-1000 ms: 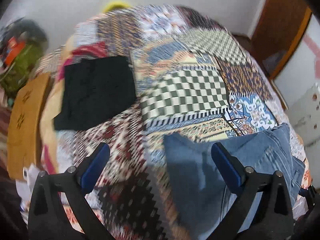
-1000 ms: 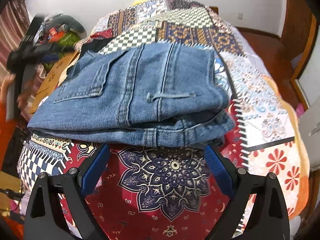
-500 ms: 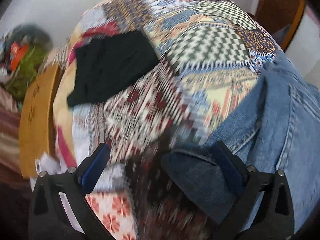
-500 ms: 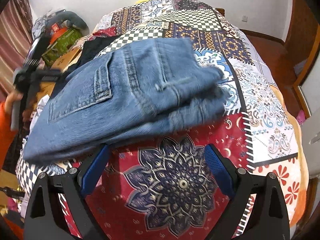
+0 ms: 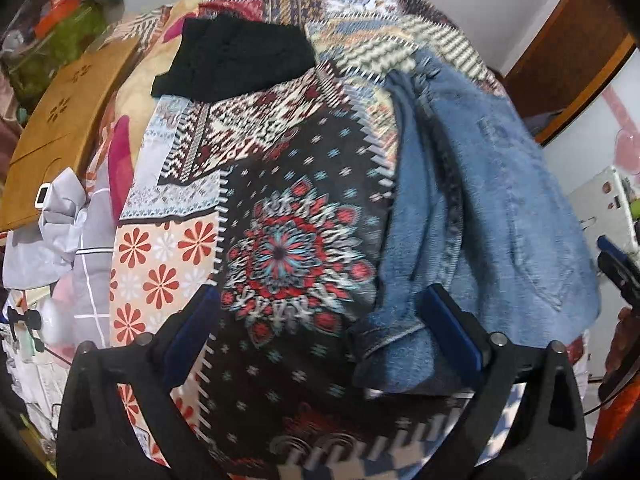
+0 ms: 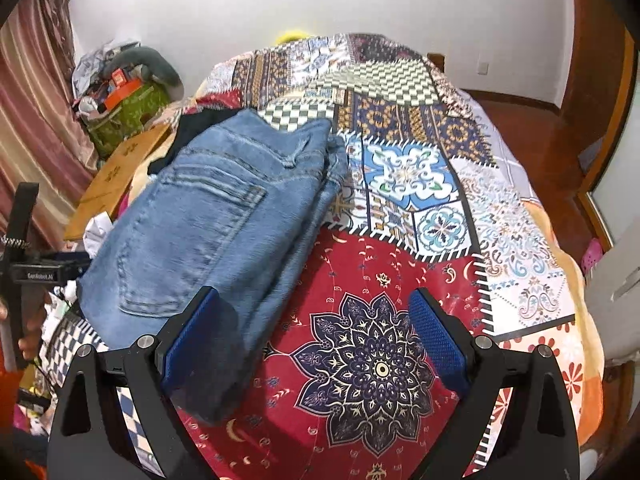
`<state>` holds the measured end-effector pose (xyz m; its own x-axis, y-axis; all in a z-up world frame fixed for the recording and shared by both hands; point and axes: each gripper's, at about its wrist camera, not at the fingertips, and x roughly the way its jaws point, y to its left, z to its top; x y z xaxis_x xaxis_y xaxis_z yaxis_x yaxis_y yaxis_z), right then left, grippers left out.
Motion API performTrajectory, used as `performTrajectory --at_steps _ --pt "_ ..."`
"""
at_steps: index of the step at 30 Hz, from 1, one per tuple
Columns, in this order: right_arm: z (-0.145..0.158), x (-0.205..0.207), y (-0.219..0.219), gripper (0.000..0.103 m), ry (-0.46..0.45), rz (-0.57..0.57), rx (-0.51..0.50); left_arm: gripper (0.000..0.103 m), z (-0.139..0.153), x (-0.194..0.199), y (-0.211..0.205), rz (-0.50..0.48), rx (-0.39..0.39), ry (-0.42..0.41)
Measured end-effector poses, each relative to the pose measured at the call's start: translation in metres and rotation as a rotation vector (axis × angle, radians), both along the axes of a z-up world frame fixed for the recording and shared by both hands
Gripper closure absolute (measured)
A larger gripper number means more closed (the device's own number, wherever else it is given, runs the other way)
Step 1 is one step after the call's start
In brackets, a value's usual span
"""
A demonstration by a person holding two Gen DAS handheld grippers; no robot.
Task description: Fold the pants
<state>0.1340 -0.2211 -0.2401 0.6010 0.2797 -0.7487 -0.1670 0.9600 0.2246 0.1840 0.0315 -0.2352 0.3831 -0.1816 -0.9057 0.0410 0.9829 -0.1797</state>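
The folded blue jeans (image 6: 208,220) lie back pocket up on the patchwork bedspread (image 6: 404,280), slanting from near left to far centre. My right gripper (image 6: 316,336) is open above the red medallion patch. Its left finger (image 6: 192,336) sits over the jeans' near corner. In the left wrist view the jeans (image 5: 492,208) lie on the right side. My left gripper (image 5: 320,332) is open over the dark medallion patch (image 5: 288,248), and its right finger (image 5: 452,336) overlaps the jeans' near hem. Neither gripper is closed on the cloth.
A folded black garment (image 5: 236,60) lies at the far side of the bed, partly behind the jeans (image 6: 188,136). A wooden board (image 5: 68,120) leans at the bed's left edge, with bags (image 6: 124,108) and grey fabric (image 5: 52,232) beside it. A wooden door (image 6: 600,92) stands at right.
The jeans have slid and turned toward the left of the bed, uncovering the blue tile patches. My left gripper has swung round to their near hem. Both grippers stay open.
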Motion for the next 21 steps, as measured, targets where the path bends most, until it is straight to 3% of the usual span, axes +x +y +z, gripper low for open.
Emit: performTrajectory --at_steps 2,3,6,9,13,21 --pt "0.004 -0.004 -0.002 0.009 -0.005 -0.002 0.028 0.003 0.014 -0.006 -0.001 0.004 -0.073 -0.040" --pt "0.007 -0.006 -0.002 0.009 -0.015 -0.003 0.031 0.003 0.019 -0.008 -0.003 0.008 -0.074 -0.064" --pt "0.012 -0.011 0.004 0.011 -0.040 0.005 0.020 0.003 0.025 -0.010 -0.016 -0.021 0.014 -0.097" --pt "0.004 -0.009 0.015 0.025 -0.009 0.040 0.044 0.003 0.007 -0.011 -0.025 -0.044 0.092 -0.062" --pt "-0.023 -0.005 0.037 0.063 0.052 0.114 0.025 0.003 0.001 -0.017 -0.021 -0.040 0.121 -0.096" --pt "-0.027 -0.009 0.041 0.067 0.020 0.159 -0.026 0.003 -0.003 -0.023 -0.015 -0.046 0.153 -0.125"
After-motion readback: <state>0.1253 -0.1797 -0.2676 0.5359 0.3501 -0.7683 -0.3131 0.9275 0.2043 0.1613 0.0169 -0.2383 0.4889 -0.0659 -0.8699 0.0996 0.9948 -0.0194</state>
